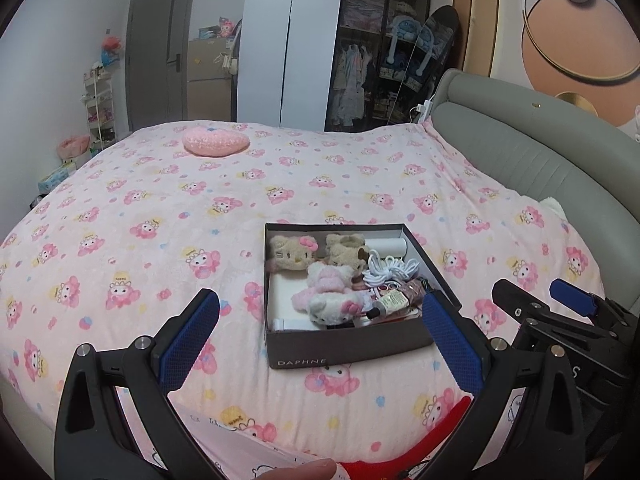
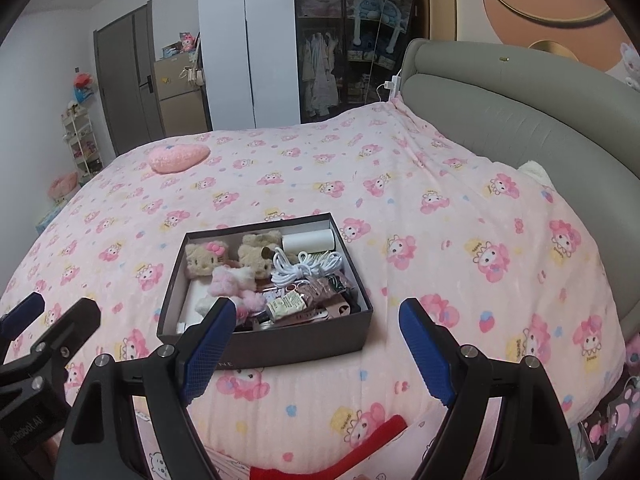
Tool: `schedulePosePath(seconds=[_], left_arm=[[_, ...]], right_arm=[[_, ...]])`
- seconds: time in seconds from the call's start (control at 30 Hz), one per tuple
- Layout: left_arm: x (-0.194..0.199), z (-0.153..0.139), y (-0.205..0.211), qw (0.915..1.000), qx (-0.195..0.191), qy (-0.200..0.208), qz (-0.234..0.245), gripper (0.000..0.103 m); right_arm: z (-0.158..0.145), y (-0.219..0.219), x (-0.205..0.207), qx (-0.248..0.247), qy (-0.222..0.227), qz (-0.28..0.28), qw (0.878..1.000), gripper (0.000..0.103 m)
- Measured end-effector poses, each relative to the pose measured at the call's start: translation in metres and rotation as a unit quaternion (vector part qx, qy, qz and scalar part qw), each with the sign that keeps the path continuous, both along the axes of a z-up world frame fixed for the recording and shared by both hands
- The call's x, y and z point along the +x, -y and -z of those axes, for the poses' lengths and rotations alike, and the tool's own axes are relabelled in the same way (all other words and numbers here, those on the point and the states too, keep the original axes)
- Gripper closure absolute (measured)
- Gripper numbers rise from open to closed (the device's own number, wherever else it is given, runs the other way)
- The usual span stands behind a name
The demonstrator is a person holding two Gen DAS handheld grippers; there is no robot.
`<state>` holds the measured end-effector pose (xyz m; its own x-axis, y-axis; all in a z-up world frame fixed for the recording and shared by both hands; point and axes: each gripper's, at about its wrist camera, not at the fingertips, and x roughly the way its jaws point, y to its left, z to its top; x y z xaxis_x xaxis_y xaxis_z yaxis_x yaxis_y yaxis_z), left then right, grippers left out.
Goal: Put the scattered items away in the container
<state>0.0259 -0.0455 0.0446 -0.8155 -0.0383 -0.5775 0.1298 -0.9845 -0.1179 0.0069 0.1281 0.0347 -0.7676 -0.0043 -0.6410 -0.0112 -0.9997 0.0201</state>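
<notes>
Pink cartoon-print bedding covers the wide bed before us, a grey padded headboard curving along its right side and a wardrobe with white and dark glass doors standing at the far wall; a pink heart cushion lies alone on the far part of the cover. We hold both tools low over the near edge; our left gripper has its blue-padded fingers spread wide with nothing between them, and our right gripper is parted just as wide and equally empty. Between and just beyond them sits the dark shoebox, lid off, resting on the bedding near us; it already holds the plush cat toys, a beige plush bear, a coil of white cord, a white roll in the far right corner and a small tube at the near right, among other small things we cannot make out.

From the left wrist we read the lettering DAPHNE on the box's near wall, and see the right gripper beside us at the right edge; from the right wrist that lettering is mostly hidden behind a finger, while the left gripper shows at the left edge. A red strip of fabric lies at the very near edge in both views.
</notes>
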Motion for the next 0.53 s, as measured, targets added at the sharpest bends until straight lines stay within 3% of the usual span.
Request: schedulePosePath(seconds=[0.17, 0.53], left_arm=[[0.0, 0.005, 0.0, 1.0, -0.003, 0.007, -0.003, 0.001], [-0.001, 0.014, -0.009, 0.9997, -0.009, 0.021, 0.007, 0.001]], right_arm=[[0.007, 0.002, 0.002, 0.023, 0.008, 0.006, 1.0, 0.021], [0.015, -0.003, 0.001, 0.014, 0.017, 0.004, 1.0, 0.021]])
